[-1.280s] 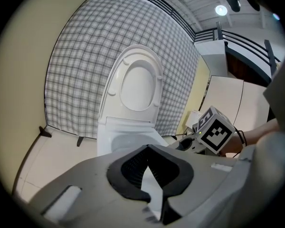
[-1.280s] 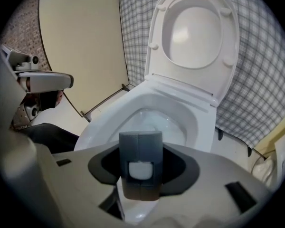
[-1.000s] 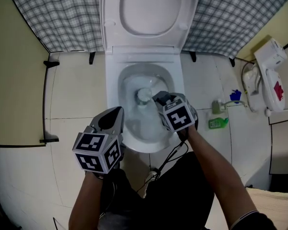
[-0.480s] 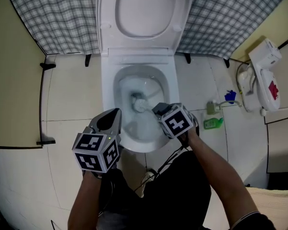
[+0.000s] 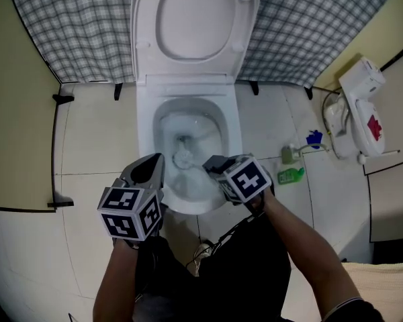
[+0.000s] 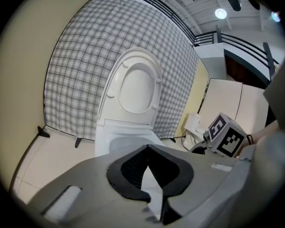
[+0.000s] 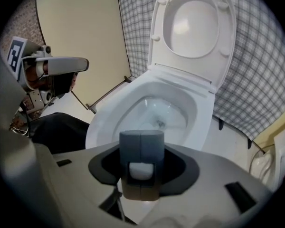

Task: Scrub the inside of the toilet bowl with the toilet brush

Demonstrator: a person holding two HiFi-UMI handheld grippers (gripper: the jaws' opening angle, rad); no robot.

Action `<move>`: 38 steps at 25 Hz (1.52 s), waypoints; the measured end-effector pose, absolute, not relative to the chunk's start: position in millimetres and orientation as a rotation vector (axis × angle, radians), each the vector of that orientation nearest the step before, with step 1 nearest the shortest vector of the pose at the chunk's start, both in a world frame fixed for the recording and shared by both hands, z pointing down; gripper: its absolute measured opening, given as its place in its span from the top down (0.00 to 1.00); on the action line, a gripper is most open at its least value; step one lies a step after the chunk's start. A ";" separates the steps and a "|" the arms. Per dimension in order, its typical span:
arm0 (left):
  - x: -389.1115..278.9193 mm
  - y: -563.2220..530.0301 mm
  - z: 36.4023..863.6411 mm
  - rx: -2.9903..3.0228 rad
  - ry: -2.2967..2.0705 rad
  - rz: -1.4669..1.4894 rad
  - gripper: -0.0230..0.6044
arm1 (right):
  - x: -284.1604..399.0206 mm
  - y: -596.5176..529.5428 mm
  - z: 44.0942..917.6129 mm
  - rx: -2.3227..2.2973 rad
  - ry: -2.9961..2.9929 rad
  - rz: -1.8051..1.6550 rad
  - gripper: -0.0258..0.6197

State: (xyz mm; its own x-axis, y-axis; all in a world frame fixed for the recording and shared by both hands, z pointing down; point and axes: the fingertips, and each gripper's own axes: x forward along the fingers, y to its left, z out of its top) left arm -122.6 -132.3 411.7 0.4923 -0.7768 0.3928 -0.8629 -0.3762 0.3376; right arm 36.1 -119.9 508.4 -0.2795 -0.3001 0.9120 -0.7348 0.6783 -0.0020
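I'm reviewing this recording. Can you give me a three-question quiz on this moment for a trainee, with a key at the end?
1. True or false: the toilet lid is folded down over the toilet bowl.
2. What do the right tongs grip?
A) a sponge
B) the toilet brush
C) nothing
3. Short answer: which tongs hold nothing?

Key:
1. False. The lid stands raised.
2. B. The brush head is down inside the bowl.
3. The left tongs. They are shut, with nothing between them, beside the bowl's front rim.
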 end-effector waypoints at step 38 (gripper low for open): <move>11.5 -91.2 314.9 2.559 -1.177 0.256 0.95 | 169.2 -79.3 298.5 1.408 -2.236 0.515 0.66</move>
State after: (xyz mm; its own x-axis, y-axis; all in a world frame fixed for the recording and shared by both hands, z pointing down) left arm 11.5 -91.2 314.9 0.6462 -0.7067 0.2882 -0.7625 -0.6136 0.2052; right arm 169.2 -79.3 298.5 -0.3810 -0.7425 0.5510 -0.9086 0.4109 -0.0745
